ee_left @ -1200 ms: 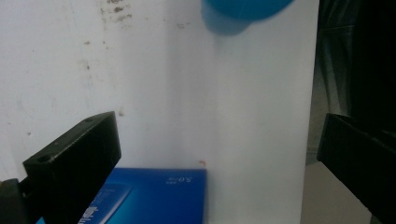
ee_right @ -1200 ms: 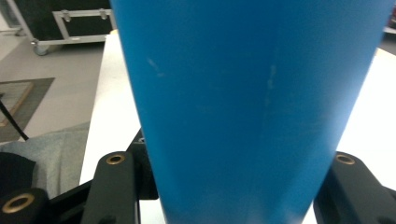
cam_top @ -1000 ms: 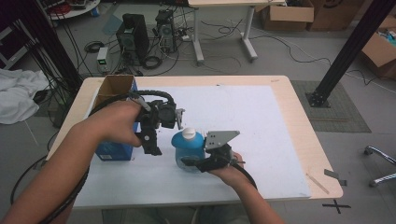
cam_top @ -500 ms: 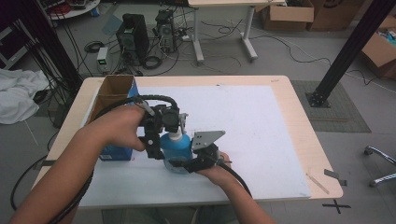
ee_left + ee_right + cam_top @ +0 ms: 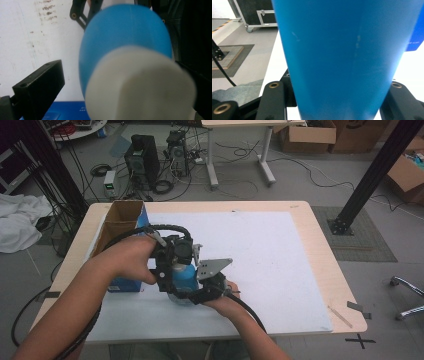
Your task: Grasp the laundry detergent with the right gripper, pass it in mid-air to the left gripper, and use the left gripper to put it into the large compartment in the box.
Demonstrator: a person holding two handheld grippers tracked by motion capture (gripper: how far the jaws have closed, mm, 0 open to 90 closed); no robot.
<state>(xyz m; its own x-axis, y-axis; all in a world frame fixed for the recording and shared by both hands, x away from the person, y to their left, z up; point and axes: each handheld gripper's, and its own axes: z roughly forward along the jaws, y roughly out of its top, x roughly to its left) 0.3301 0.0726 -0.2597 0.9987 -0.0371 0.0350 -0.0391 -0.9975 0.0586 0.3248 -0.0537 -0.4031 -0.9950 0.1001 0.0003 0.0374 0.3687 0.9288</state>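
Two grippers meet over our blue plastic bottle with its white cap near the table's front edge. Our right gripper clamps its body to steady it; our left gripper stands open astride the cap, likely to unscrew it. Behind stands a blue cardboard box.

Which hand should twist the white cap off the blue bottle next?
Probably the left. The left gripper sits over the blue plastic bottle's white cap, jaws either side, apart. The right gripper is clamped on the bottle's body, steadying it.
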